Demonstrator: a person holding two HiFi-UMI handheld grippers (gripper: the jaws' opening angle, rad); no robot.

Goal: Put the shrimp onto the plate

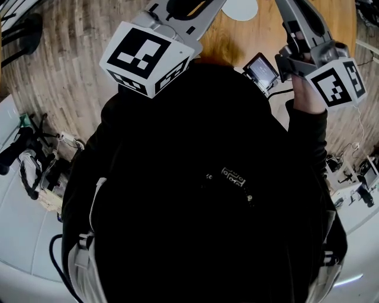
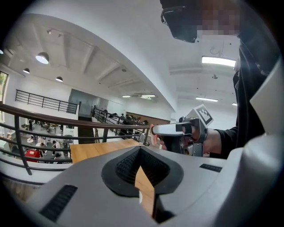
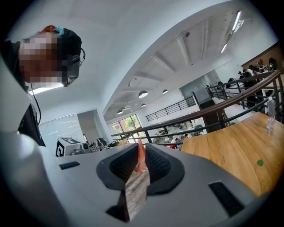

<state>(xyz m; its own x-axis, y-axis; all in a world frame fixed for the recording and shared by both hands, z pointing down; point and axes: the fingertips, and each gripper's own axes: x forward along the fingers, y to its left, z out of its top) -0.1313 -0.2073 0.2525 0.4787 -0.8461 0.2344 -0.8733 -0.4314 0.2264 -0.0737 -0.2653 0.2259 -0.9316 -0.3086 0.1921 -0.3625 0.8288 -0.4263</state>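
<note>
The round pale-wood counter lies ahead of the person in black clothing, whose body hides its near edge in the head view. Farther across the counter, a white round plate is cut off by the frame's top. The right claw is clenched on the thin orange-pink shrimp, in open air just off the counter's edge, with plank floor showing under it. The left claw is closed with nothing in it, raised over the counter's wood. A dark metal railing runs beyond the counter, and a small clear bottle stands near its far edge
</note>
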